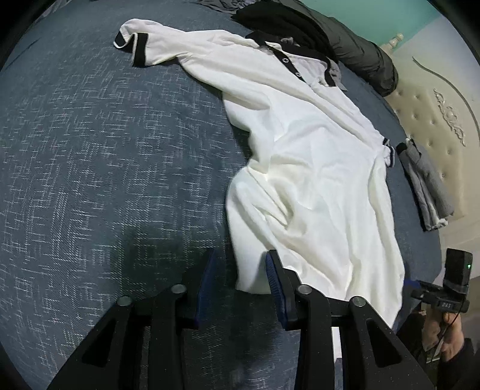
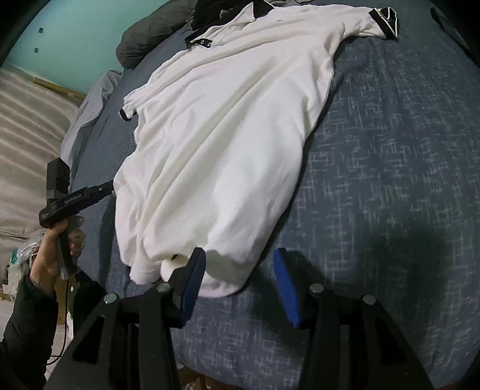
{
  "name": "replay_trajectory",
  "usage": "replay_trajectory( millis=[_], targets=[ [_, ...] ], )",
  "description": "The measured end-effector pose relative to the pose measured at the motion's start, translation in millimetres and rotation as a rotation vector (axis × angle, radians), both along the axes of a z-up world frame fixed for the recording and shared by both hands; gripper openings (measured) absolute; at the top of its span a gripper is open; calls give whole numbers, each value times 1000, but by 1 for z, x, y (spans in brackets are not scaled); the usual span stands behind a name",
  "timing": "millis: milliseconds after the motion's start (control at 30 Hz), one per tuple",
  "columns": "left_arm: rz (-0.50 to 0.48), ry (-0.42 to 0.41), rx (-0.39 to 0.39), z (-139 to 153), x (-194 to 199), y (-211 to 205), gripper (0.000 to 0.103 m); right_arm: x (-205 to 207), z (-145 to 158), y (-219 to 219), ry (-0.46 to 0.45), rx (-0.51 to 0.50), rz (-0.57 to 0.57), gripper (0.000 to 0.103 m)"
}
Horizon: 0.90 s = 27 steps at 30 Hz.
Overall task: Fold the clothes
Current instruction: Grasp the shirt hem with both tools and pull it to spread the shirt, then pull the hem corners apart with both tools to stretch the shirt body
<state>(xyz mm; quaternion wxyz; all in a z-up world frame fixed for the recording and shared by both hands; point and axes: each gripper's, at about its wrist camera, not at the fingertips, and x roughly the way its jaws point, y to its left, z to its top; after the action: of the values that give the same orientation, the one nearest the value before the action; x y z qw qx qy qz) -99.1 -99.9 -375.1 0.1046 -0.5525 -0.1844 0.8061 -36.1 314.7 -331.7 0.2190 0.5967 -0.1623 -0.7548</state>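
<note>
A white polo shirt with black collar and black sleeve bands lies face up and wrinkled on a blue-grey bedspread. My left gripper hovers low at one corner of the hem. Its blue pads stand apart, with the corner of the cloth lying between them. In the right wrist view the shirt stretches away from me. My right gripper is open at the hem's other corner, its left finger resting over the cloth. Each view shows the other gripper in a hand at the shirt's edge.
A dark garment pile and a dark rolled jacket lie past the collar. A folded grey garment sits beside a cream tufted headboard. A pale blue sheet hangs off the bed's left side.
</note>
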Motion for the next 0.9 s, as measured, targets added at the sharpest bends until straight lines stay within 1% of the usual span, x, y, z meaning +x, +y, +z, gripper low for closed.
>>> replay_trajectory(
  millis=[33,67,100,167,200,233,367,500,700,900],
  targets=[
    [-5,2,2,1,1,2,17,2,0,-1,-1,-8,3,36],
    [-10,7,-3,3,2,3,11,3,-1,-2,-2,-15,7,22],
    [-15,12,-7,5,3,5,9,4,-1,-3,-1,-18,11,18],
    [-23,29,-19,11,6,7,6,5,-2,-8,6,-4,24,7],
    [-26,40,-25,14,8,8,4,5,-2,-9,12,-3,25,5],
    [-29,50,-31,17,11,9,4,5,-1,-10,18,-3,23,3],
    [-33,83,-49,34,19,5,4,5,9,-6,56,12,6,1],
    [-34,114,-72,54,29,-1,4,6,24,9,96,30,-20,1],
    [-24,163,-84,81,43,-6,3,7,53,48,150,73,-76,1],
    [-23,178,-108,98,61,-12,3,4,74,80,177,138,-114,1]
  ],
)
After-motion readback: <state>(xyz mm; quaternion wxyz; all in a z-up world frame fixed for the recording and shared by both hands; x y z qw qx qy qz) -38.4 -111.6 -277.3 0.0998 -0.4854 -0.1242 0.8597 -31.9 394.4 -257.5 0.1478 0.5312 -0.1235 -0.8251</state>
